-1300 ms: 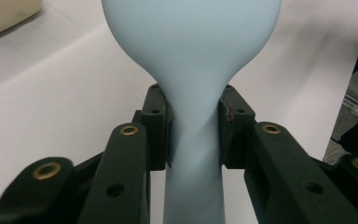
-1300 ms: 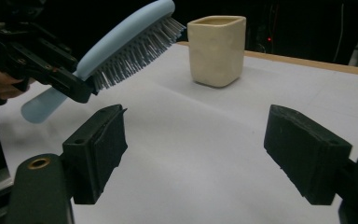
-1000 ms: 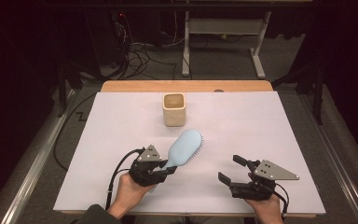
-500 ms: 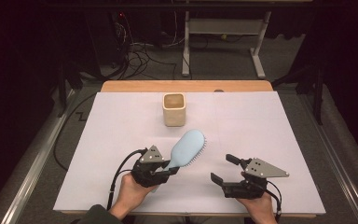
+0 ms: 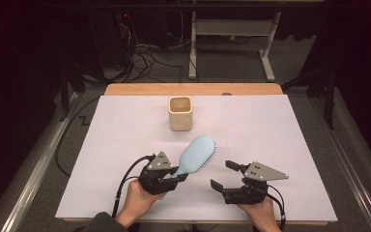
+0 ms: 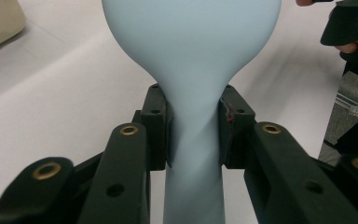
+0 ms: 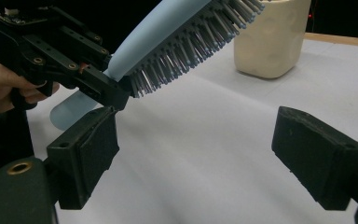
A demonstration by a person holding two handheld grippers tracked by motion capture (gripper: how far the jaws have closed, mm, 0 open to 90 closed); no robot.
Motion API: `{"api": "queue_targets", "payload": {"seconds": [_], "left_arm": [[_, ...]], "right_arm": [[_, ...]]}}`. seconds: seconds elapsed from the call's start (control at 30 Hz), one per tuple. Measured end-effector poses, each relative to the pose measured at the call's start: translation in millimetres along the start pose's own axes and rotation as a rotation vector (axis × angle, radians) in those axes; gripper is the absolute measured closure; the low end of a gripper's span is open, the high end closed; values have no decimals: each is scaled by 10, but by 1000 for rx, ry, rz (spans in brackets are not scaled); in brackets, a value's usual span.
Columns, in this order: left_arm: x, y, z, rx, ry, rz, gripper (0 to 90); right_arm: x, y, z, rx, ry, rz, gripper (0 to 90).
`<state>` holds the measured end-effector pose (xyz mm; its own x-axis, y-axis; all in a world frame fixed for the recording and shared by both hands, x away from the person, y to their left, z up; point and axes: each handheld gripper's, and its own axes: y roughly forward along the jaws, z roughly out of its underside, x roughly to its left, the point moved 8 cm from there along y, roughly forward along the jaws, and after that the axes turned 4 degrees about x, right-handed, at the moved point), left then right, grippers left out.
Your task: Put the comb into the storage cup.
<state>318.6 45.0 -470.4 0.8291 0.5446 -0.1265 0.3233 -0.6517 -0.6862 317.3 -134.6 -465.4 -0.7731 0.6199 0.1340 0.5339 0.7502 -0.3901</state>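
Hairbrush [image 6: 193,56] neck clamped between left jaws

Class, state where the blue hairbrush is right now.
In the high view the hairbrush is clamped by its handle in the left gripper, head raised toward the beige cup.

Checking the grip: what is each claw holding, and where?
Left claw clamps the blue hairbrush at its handle's neck; right claw is open and empty.

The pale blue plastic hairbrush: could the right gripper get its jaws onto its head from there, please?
Probably yes: the right gripper is open, and bare white table cover lies between it and the pale blue plastic hairbrush, clamped in the left gripper.
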Motion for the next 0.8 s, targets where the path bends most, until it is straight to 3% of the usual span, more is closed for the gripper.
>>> {"api": "queue_targets", "payload": {"seconds": [0.8], "left_arm": [[-45,48,-4,4,29,-16,690]], "right_arm": [[114,277,-42,42,36,-48,161]]}}
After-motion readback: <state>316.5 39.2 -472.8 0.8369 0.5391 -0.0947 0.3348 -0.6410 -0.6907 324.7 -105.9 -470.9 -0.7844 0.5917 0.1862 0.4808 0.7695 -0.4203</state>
